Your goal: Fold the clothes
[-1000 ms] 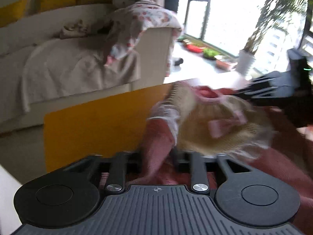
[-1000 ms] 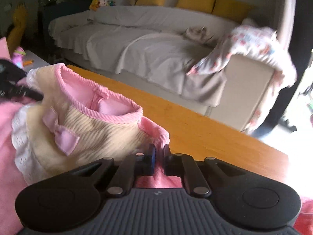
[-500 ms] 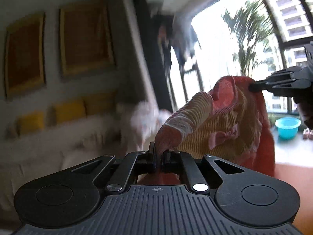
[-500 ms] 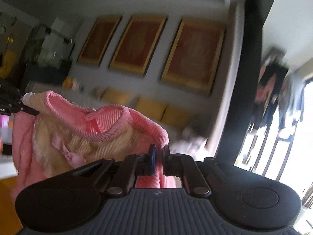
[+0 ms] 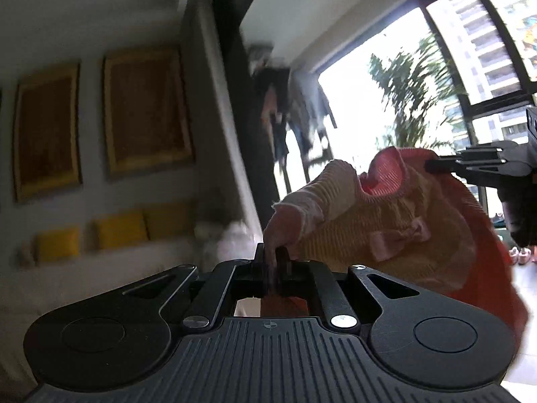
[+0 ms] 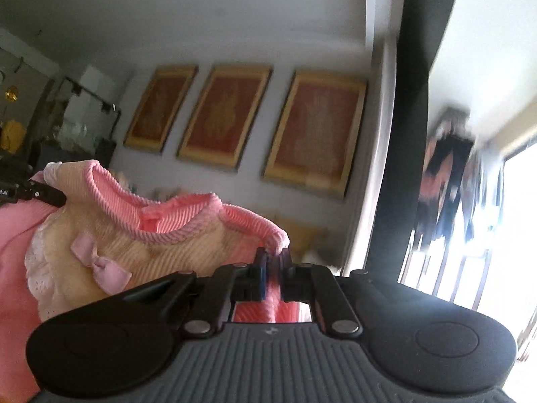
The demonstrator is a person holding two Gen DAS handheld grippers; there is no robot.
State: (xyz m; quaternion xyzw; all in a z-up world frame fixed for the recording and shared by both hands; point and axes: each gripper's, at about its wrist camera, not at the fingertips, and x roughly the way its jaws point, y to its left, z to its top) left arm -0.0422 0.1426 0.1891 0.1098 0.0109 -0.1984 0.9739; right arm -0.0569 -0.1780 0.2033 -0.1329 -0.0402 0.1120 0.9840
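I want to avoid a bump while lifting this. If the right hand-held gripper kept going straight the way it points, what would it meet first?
Beyond the pink garment pinched in the right hand-held gripper, nothing near shows. The line runs up toward the wall near the framed pictures. Depth is unclear.

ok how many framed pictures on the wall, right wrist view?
3, in a row: left, middle, right. More may hang out of frame past the left edge.
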